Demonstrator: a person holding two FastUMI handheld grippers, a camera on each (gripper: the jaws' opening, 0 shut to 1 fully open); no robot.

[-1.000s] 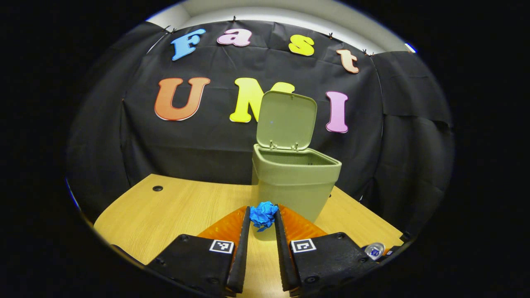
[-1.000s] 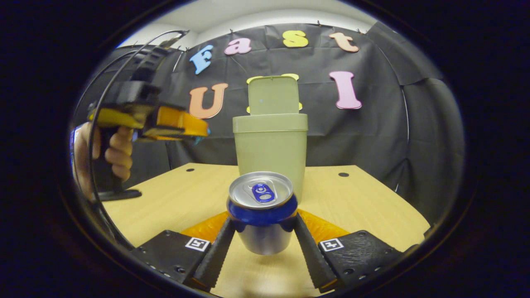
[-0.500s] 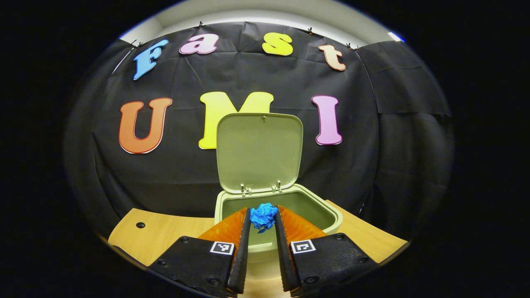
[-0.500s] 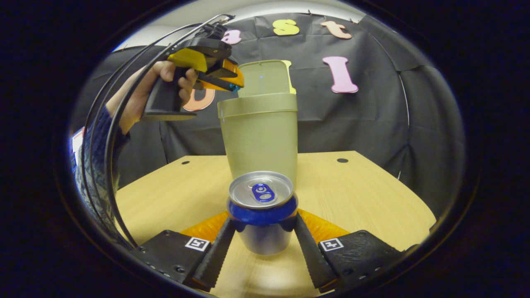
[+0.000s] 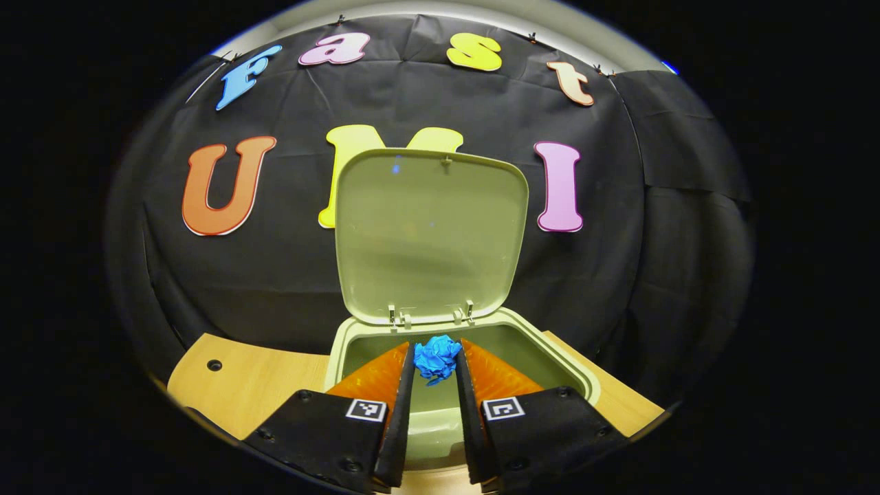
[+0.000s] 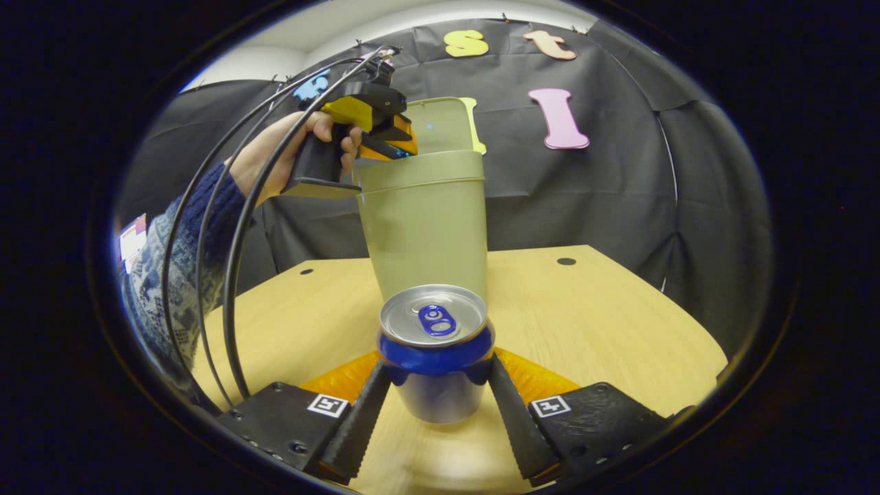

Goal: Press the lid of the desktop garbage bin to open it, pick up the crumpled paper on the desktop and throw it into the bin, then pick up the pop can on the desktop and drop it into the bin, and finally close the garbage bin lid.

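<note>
Left gripper view: the left tool (image 5: pixel 435 371) pinches the paper (image 5: pixel 436 356) over the open bin (image 5: pixel 344 344), lid (image 5: pixel 430 234) upright at 12 o'clock. Paper-drop step; next, spread the fingers. The right tool (image 6: pixel 438 388) clamps the can (image 6: pixel 435 350) above the desk (image 6: pixel 605 309).

- Both views are evenly lit from overhead, bright enough on the table (image 6: pixel 591 309) while the dark cloth soaks up the light.
- Strong fisheye bending curves the table edge and the cloth toward the rim of each view.
- The can (image 6: pixel 434 350) top carries a soft sheen; a blurred pale glare lies on the table at the bottom centre of the right gripper view.
- The bin lid (image 5: pixel 430 234) is sharp, shadows soft.
</note>
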